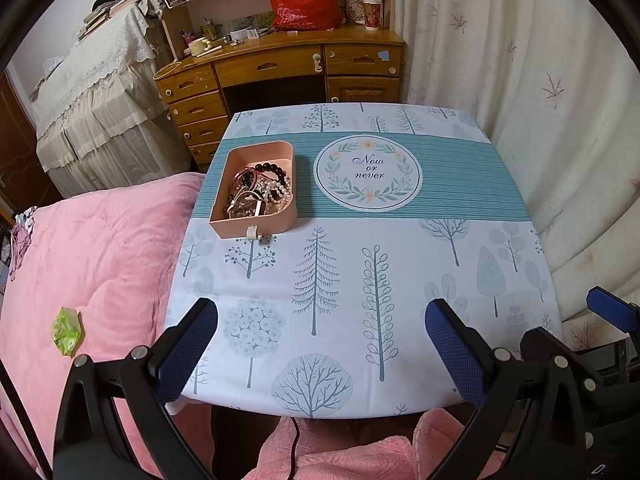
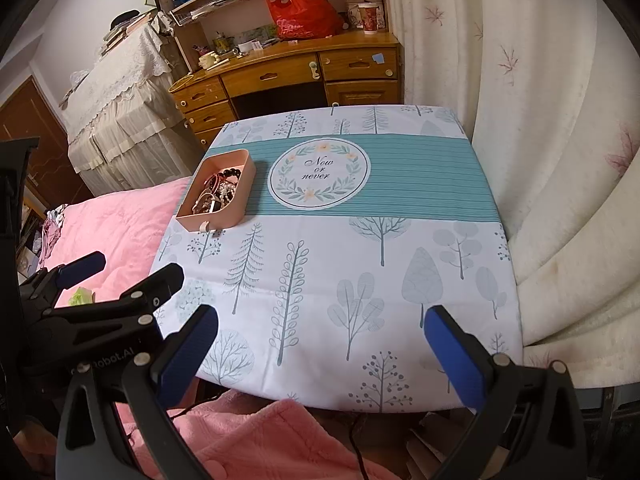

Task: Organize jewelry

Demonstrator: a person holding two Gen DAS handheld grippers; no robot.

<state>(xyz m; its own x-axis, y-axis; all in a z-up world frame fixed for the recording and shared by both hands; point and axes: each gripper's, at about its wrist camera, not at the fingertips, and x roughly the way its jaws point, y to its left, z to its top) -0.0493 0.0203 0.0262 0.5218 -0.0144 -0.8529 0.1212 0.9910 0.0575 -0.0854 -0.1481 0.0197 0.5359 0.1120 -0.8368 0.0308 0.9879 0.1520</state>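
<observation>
A pink open box [image 1: 256,224] [image 2: 236,208] stands at the table's left edge on the teal band of the cloth. Inside lies a heap of jewelry [image 1: 260,194] [image 2: 216,194]: dark bead bracelets, pearl strands, metal pieces. A white clasp [image 1: 253,233] hangs at the box's near wall. My left gripper [image 1: 320,354] hovers open over the near table edge with nothing between its blue pads. My right gripper [image 2: 320,354] is open and empty too, to the right of the left one. In the right wrist view the left gripper [image 2: 120,272] shows at the left.
The table wears a tree-print cloth [image 1: 360,280] with a round "Now or never" emblem [image 1: 368,174]. A pink quilt [image 1: 92,264] with a green wrapper [image 1: 67,331] lies left. Behind stand a wooden desk [image 1: 280,68] and a red bag [image 1: 304,4]. A curtain [image 1: 540,80] hangs right.
</observation>
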